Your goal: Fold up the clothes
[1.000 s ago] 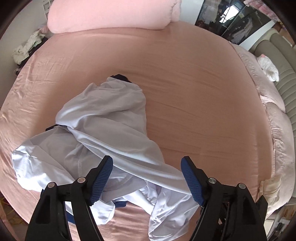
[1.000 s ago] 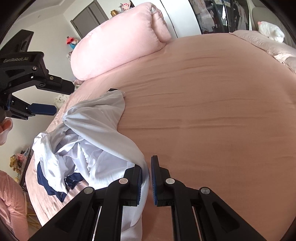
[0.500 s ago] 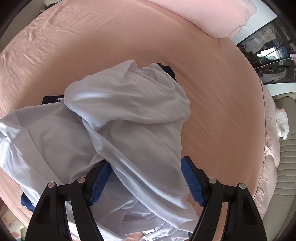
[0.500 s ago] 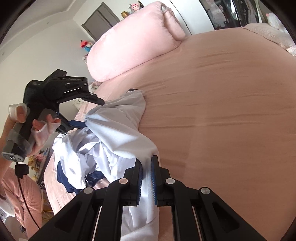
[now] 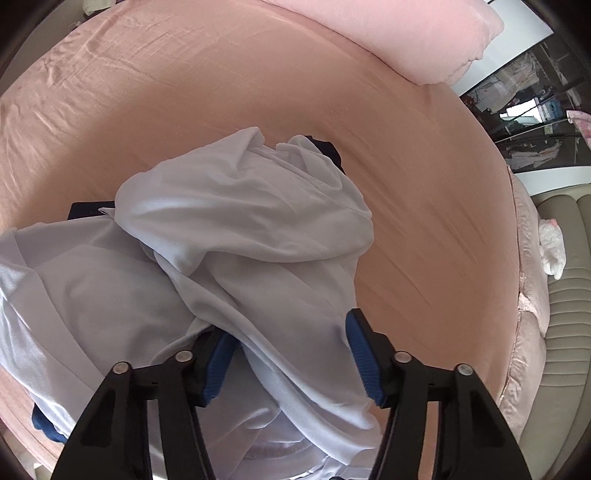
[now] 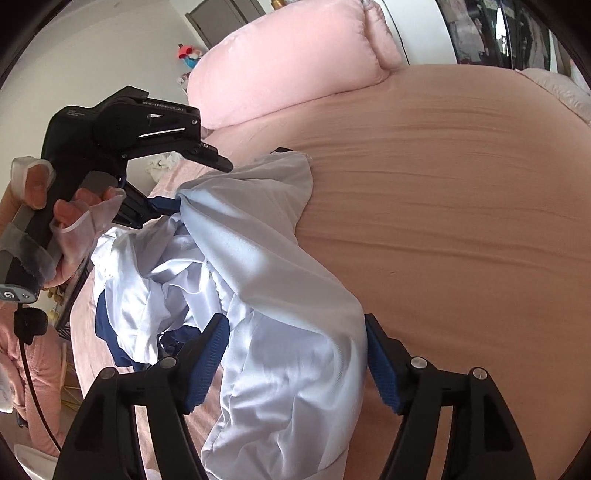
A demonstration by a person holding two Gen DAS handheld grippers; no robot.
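A crumpled white garment [image 5: 240,221] with navy parts lies bunched on the pink bed sheet [image 5: 258,92]. My left gripper [image 5: 291,354] is open and low on the pile, its blue pads on either side of a thick fold of the cloth. In the right wrist view the same garment [image 6: 258,266] runs from the left gripper [image 6: 199,184], held by a hand [image 6: 74,214], down to my right gripper [image 6: 295,362]. The right gripper is open, with the cloth lying loose between its fingers.
A large pink pillow [image 5: 406,33] lies at the head of the bed [image 6: 443,221]. A beige upholstered seat [image 5: 565,314] with a white soft item [image 5: 552,251] stands past the bed's right edge. Wide bare sheet lies to the right of the garment.
My right gripper, shut on the white cloth before, has opened wide. My left gripper has dropped from above the bed down onto the pile and now straddles a fold.
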